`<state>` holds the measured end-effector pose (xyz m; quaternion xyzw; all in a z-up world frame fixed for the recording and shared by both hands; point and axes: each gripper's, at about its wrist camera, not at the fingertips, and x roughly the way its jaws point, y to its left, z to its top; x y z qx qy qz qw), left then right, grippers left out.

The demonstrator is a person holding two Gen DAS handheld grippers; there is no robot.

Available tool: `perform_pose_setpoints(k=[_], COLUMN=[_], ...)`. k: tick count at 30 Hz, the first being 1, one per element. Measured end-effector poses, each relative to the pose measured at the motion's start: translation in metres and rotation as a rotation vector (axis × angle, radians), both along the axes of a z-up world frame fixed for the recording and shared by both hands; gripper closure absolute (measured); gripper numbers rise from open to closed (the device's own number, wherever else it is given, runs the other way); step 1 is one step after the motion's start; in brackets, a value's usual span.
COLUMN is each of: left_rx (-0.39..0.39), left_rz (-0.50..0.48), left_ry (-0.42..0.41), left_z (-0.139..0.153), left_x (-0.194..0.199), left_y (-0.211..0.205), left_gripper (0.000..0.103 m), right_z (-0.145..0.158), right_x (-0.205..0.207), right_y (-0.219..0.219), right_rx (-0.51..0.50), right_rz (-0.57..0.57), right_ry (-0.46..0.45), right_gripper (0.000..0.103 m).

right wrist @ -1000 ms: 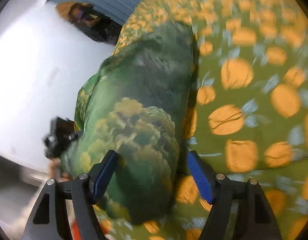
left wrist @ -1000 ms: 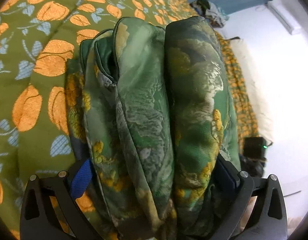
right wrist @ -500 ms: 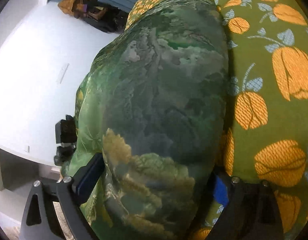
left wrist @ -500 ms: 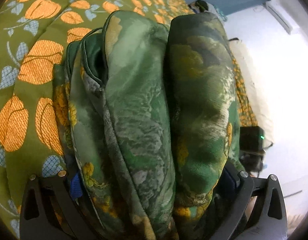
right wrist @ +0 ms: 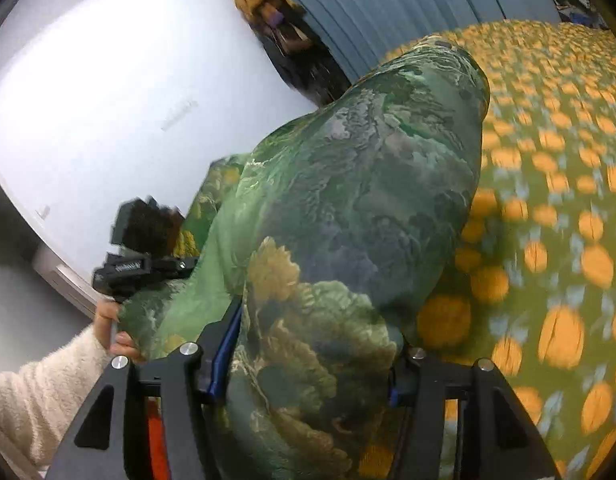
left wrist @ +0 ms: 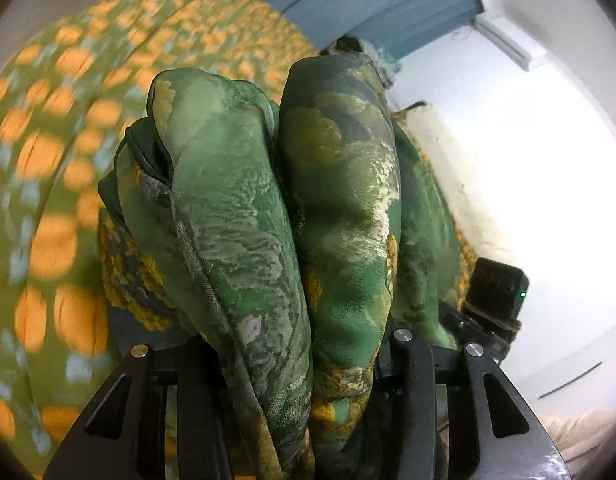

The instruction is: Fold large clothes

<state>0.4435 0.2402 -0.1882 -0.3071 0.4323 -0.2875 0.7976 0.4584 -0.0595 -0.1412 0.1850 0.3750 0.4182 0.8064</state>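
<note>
Your left gripper [left wrist: 303,364] has just been closing and now clamps the folded green garment [left wrist: 267,208]; a second ago its jaws stood wide around the bundle. Your right gripper [right wrist: 308,364] has been closing too, pinching the same garment [right wrist: 348,200] at its other end. Both ends have come up off the orange-flowered bedspread [left wrist: 47,160] (it blurs beneath), near its edge. The folding looks done; carrying the stack elsewhere seems next.

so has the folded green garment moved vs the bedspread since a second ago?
Yes. The garment has come up off the orange-flowered bedspread, which now sits lower and blurred. Both tools have just been closing on it.
</note>
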Motion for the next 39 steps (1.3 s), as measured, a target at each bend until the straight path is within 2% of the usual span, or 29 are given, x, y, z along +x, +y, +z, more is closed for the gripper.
perform_pose_setpoints(k=[3, 6, 11, 14, 16, 17, 18, 19, 21, 24, 25, 26, 27, 30, 32, 34, 36, 37, 39], left_rx=[0.025, 0.032, 0.083, 0.114, 0.078, 0.067, 0.074, 0.089, 0.173, 0.317, 0.373, 0.442, 0.523, 0.706, 0.775, 0.804, 0.747, 0.719, 0.665], left_rz=[0.007, 0.019, 0.021, 0.026, 0.042, 0.049, 0.054, 0.054, 0.058, 0.079, 0.092, 0.111, 0.123, 0.132, 0.143, 0.177, 0.178, 0.191, 0.241], left_ry=[-0.033, -0.033, 0.034, 0.073, 0.066, 0.058, 0.045, 0.035, 0.000, -0.056, -0.083, -0.139, -0.213, -0.421, -0.500, -0.500, -0.431, -0.411, -0.376], left_z=[0.010, 0.003, -0.039, -0.067, -0.076, -0.077, -0.073, -0.069, -0.050, -0.018, -0.006, 0.011, 0.028, 0.068, 0.084, 0.092, 0.094, 0.094, 0.093], left_x=[0.017, 0.043, 0.088, 0.106, 0.105, 0.103, 0.098, 0.087, 0.065, 0.032, 0.014, -0.006, -0.026, -0.079, -0.103, -0.111, -0.119, -0.111, -0.124], left_y=[-0.005, -0.010, -0.028, -0.034, -0.033, -0.032, -0.032, -0.030, -0.031, -0.033, -0.035, -0.040, -0.047, -0.072, -0.087, -0.102, -0.115, -0.118, -0.128], left_gripper=[0.059, 0.059, 0.058, 0.046, 0.029, 0.025, 0.020, 0.020, 0.020, 0.020, 0.016, 0.011, 0.001, 0.000, 0.000, 0.000, 0.000, 0.000, 0.000], right_z=[0.010, 0.007, -0.041, -0.079, -0.105, -0.112, -0.114, -0.112, -0.101, -0.067, -0.052, -0.036, -0.017, 0.034, 0.063, 0.074, 0.076, 0.079, 0.076], right_x=[0.036, 0.085, 0.153, 0.187, 0.194, 0.194, 0.191, 0.186, 0.175, 0.144, 0.130, 0.112, 0.089, 0.023, -0.020, -0.025, -0.038, -0.049, -0.064], right_y=[-0.015, -0.026, -0.041, -0.051, -0.061, -0.067, -0.072, -0.077, -0.085, -0.102, -0.107, -0.111, -0.115, -0.122, -0.123, -0.120, -0.116, -0.114, -0.115], right_rx=[0.007, 0.005, 0.000, -0.007, 0.053, 0.093, 0.116, 0.123, 0.067, -0.061, -0.113, -0.160, -0.215, -0.317, -0.393, -0.446, -0.496, -0.511, -0.525], right_rz=[0.004, 0.013, 0.024, 0.012, 0.000, -0.006, -0.018, -0.037, -0.073, -0.153, -0.180, -0.208, -0.242, -0.335, -0.416, -0.484, -0.538, -0.553, -0.569], right_ry=[-0.032, -0.039, 0.054, 0.165, 0.244, 0.274, 0.282, 0.274, 0.252, 0.139, 0.084, 0.026, -0.054, -0.275, -0.362, -0.362, -0.314, -0.288, -0.278], right_gripper=[0.046, 0.046, 0.046, 0.044, 0.034, 0.030, 0.023, 0.017, 0.010, 0.009, 0.009, 0.009, 0.009, 0.009, 0.004, 0.000, 0.000, 0.000, 0.000])
